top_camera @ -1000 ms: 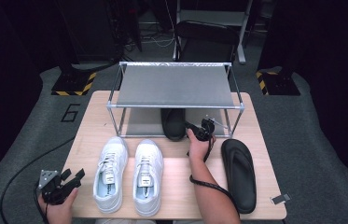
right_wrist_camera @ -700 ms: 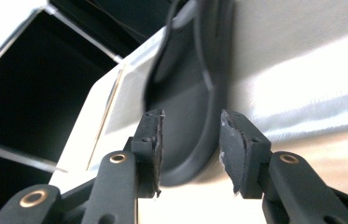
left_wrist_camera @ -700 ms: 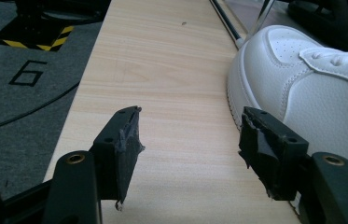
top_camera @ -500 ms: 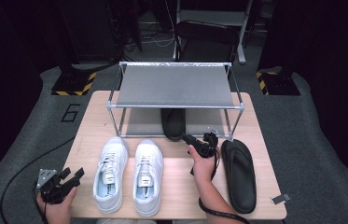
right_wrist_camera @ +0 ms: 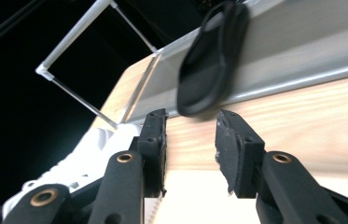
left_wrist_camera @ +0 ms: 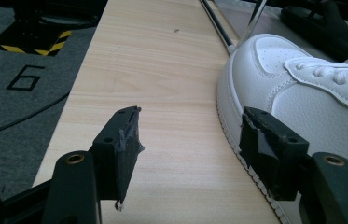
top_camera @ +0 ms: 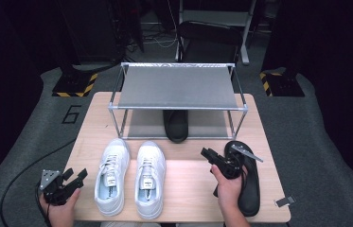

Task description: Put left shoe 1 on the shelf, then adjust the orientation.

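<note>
Landmark: metal shoe rack (top_camera: 178, 87) at the back of the wooden table (top_camera: 190, 189).

One black sandal (top_camera: 175, 124) lies on the rack's lower shelf, toe sticking out past its front edge; the right gripper view has it (right_wrist_camera: 211, 60) just ahead of the jaws, blurred. Second black sandal (top_camera: 248, 177) lies on the table in front of the rack's right leg, lengthwise, near the table's right edge.

Right gripper (top_camera: 210, 155) is in front of the rack, right of centre, just beside the left edge of that second sandal; the hand (top_camera: 228, 187) overlaps the sandal's side, contact not clear. Jaws parted with a gap, nothing between them, released (right_wrist_camera: 190, 149).

Pair of white sneakers (top_camera: 131, 177) stands side by side in front of the rack's left half, toes toward the rack.

Left gripper (top_camera: 74, 176) is well in front of the rack's left leg, near the table's front left corner, left of the sneakers. Jaws wide apart and empty (left_wrist_camera: 188, 149), bare table between them; right jaw sits close to the left sneaker's (left_wrist_camera: 302, 88) sole edge, touching or not I cannot tell.
</note>
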A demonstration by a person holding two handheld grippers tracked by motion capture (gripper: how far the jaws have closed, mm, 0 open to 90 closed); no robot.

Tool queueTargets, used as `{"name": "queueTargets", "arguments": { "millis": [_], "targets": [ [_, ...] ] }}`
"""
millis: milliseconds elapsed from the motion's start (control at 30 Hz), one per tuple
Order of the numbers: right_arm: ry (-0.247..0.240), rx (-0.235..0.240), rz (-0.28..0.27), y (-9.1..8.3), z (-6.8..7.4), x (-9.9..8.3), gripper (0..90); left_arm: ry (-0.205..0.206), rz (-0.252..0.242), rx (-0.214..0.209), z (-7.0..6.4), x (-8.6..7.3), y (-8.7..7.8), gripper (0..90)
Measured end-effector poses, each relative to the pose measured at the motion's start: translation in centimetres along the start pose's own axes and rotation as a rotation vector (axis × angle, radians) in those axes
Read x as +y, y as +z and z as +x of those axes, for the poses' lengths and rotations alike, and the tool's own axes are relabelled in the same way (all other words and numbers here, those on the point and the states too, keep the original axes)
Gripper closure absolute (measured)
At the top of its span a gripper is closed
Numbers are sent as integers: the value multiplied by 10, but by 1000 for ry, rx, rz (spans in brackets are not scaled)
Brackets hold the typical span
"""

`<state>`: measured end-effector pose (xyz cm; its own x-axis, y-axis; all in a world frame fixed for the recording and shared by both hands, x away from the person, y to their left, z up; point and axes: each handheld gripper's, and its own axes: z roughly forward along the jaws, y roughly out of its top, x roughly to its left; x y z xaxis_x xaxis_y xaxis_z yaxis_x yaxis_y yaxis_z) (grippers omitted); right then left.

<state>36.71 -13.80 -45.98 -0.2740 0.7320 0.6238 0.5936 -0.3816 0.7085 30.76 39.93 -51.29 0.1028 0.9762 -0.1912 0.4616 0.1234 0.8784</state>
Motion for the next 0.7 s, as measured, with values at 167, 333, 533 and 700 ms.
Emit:
{"name": "queueTargets", "arguments": {
  "millis": [167,333,533,700],
  "targets": [
    [-27,-33,-3,-21,-10,-3,652,-1,8,-5,-1,0,2,378],
    [-51,-60,8,-41,-21,-9,653,0,5,-4,0,0,2,378],
    [-103,-171,-16,-62,-39,-12,649,3,3,-3,-1,0,4,378],
    [-75,-222,-16,-70,-57,-18,641,4,7,-2,-2,0,6,378]
  ]
}}
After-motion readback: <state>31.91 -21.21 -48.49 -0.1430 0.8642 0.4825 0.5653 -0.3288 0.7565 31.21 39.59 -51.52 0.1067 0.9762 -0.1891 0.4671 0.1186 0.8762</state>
